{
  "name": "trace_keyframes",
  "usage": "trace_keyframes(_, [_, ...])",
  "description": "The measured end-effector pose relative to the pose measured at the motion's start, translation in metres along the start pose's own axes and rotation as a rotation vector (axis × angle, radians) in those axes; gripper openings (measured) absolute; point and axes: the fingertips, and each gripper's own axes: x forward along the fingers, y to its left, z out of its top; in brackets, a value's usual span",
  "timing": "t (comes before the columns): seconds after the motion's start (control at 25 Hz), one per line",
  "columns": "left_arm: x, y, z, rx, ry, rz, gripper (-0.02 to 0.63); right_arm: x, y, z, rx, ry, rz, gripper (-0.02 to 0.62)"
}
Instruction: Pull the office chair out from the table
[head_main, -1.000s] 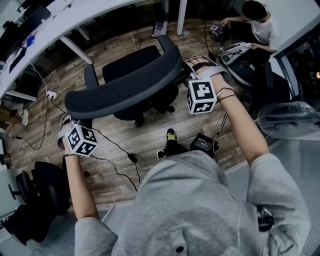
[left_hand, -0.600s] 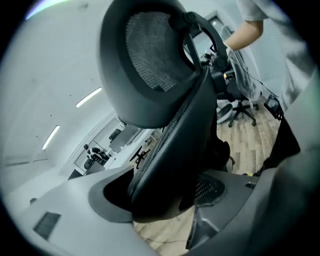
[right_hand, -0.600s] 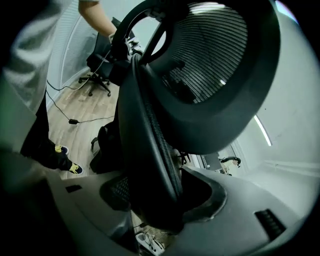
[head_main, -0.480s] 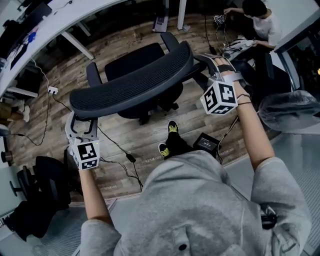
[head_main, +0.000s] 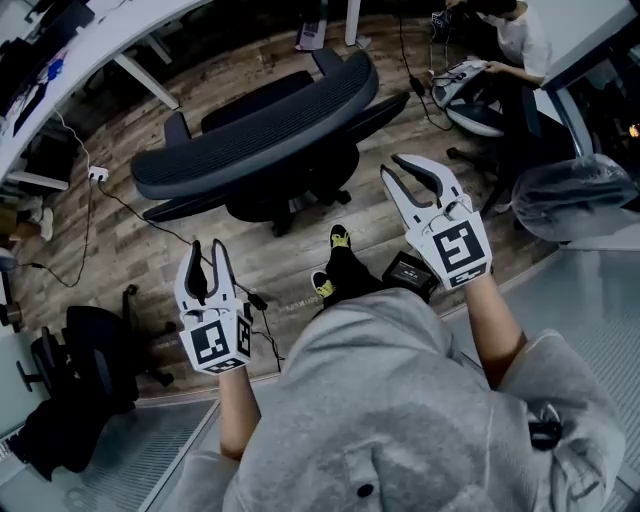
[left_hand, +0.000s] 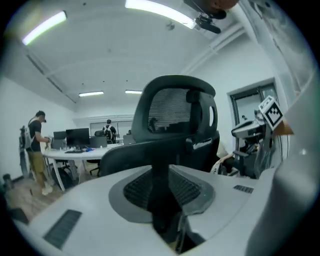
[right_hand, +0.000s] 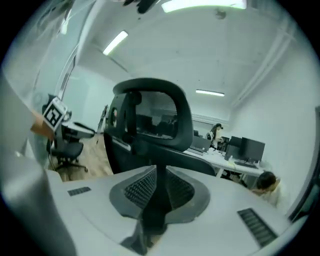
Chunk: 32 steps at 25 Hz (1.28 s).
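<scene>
The black office chair (head_main: 255, 130) stands on the wood floor, its mesh backrest turned toward me and its seat toward the white desk (head_main: 90, 50). My left gripper (head_main: 205, 255) hangs below the backrest's left end, clear of the chair. My right gripper (head_main: 400, 172) is off the backrest's right end, also clear of it. Both sets of jaws have just been closing and still show a gap with nothing between them. In the left gripper view the chair (left_hand: 175, 130) rises beyond the jaws. The right gripper view shows the chair (right_hand: 150, 125) the same way.
Cables (head_main: 120, 205) trail over the floor left of the chair. A black box (head_main: 408, 272) lies by my feet (head_main: 340, 240). Another black chair (head_main: 90, 360) stands at lower left. A seated person (head_main: 510, 30) works at upper right, near a plastic-wrapped bundle (head_main: 575, 195).
Both grippers have come off the ends of the chair's backrest and drawn back toward me, with their jaws narrower than half a second ago. The chair sits slightly farther up the view.
</scene>
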Motion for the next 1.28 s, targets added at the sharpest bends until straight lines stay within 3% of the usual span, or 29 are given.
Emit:
trace_keyframes(0.04, [-0.001,-0.012,0.002,-0.042,-0.012,-0.013,0.07,-0.004,0.006,0.003,0.056,-0.031,0.003,0.065])
trace_keyframes(0.12, [-0.003,-0.034,0.007,-0.082,-0.027,-0.044,0.017,-0.011,0.015,0.007,0.128,-0.07,0.014,0.048])
trace_keyframes(0.28, [-0.003,-0.058,0.014,-0.086,-0.03,-0.085,0.014,-0.016,0.018,0.01,0.197,-0.099,0.013,0.04])
trace_keyframes(0.48, [-0.009,-0.061,0.016,-0.072,-0.024,-0.078,0.014,-0.022,0.015,0.01,0.247,-0.111,-0.009,0.038])
trace_keyframes(1.28, [0.004,-0.071,0.018,-0.064,-0.014,-0.099,0.014,-0.017,0.012,0.0,0.213,-0.068,-0.019,0.04])
